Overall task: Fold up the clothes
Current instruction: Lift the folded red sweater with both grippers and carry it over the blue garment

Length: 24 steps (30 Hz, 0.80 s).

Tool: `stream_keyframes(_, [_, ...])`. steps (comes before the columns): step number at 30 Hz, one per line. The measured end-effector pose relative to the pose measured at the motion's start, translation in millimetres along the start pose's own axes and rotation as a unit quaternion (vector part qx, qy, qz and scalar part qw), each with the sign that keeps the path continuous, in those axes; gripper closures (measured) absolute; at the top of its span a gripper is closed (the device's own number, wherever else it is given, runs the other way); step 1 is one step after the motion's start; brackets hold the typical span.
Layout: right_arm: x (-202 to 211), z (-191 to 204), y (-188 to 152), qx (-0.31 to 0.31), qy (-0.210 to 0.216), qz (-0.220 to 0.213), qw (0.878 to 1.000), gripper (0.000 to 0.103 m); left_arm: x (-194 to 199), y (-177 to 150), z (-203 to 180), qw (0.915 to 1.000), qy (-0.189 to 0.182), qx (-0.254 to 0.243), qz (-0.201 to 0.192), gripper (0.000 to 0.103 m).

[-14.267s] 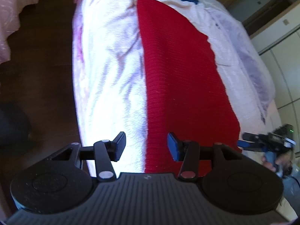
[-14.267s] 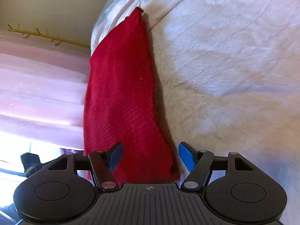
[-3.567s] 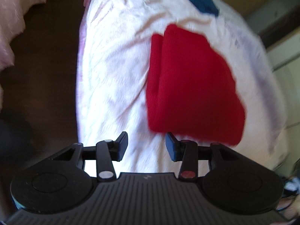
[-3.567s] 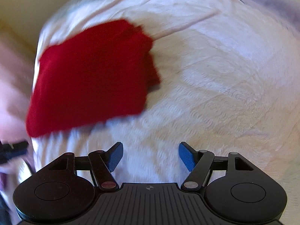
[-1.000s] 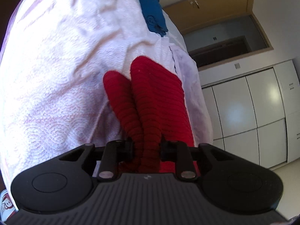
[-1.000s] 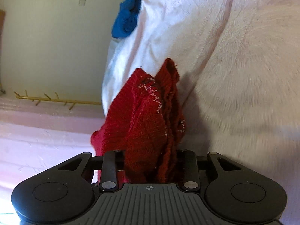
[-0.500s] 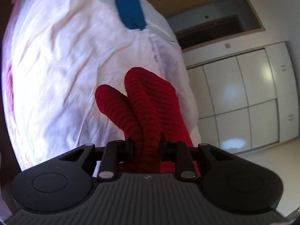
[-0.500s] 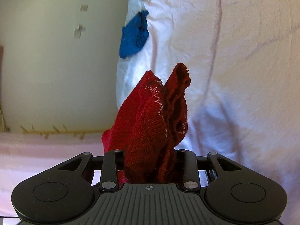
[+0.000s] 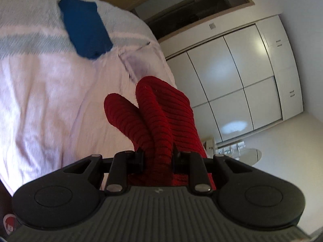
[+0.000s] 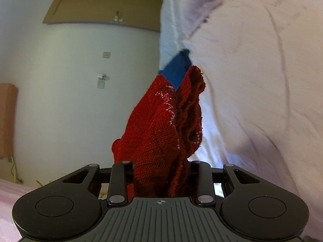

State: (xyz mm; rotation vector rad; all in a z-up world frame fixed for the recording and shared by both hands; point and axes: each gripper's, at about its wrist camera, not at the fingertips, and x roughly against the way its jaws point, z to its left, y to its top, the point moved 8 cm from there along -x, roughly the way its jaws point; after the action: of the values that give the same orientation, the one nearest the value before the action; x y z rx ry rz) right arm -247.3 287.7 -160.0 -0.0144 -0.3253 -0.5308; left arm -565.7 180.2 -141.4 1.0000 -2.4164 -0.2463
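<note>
A folded red knit garment (image 9: pixel 161 117) is held off the white bed (image 9: pixel 44 92) by both grippers. My left gripper (image 9: pixel 157 159) is shut on its thick ribbed folds, which bulge forward past the fingers. My right gripper (image 10: pixel 161 171) is shut on the other end of the red garment (image 10: pixel 161 125), where loose edges with small white stitches stick up. A folded blue garment (image 9: pixel 84 32) lies on the bed farther ahead; it also shows in the right wrist view (image 10: pixel 177 70), partly hidden behind the red knit.
The white bedspread (image 10: pixel 252 80) fills the right of the right wrist view. White wardrobe doors (image 9: pixel 242 84) and a dark doorway stand beyond the bed. A pale wall (image 10: pixel 70 80) with a switch and pink curtain are on the left.
Both grippers, still shut on the red garment, have carried it up and forward over the bed towards the blue garment, which looks larger and nearer now.
</note>
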Motion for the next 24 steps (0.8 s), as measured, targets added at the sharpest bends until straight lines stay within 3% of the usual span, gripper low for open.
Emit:
stream_keyframes(6, [-34,27,23,0.023,0.016,-0.004,1.000,0.071,-4,48,-4,0.9995,-0.002,-0.015,-0.027,0.085])
stream_keyframes(10, [-57,44,30,0.022,0.014,-0.011,1.000,0.071,-14,99,2,0.9995,-0.002,-0.018,-0.027,0.085])
stream_keyframes(14, [-100,59,40,0.014,0.027,-0.041,0.999,0.071,-32,170,16,0.9987,-0.013,-0.049,-0.010,0.085])
stream_keyframes(24, [-259,100,79,-0.028,0.045,-0.194,0.979,0.071,-112,390,54,0.9845,-0.055,-0.138,0.093,0.085])
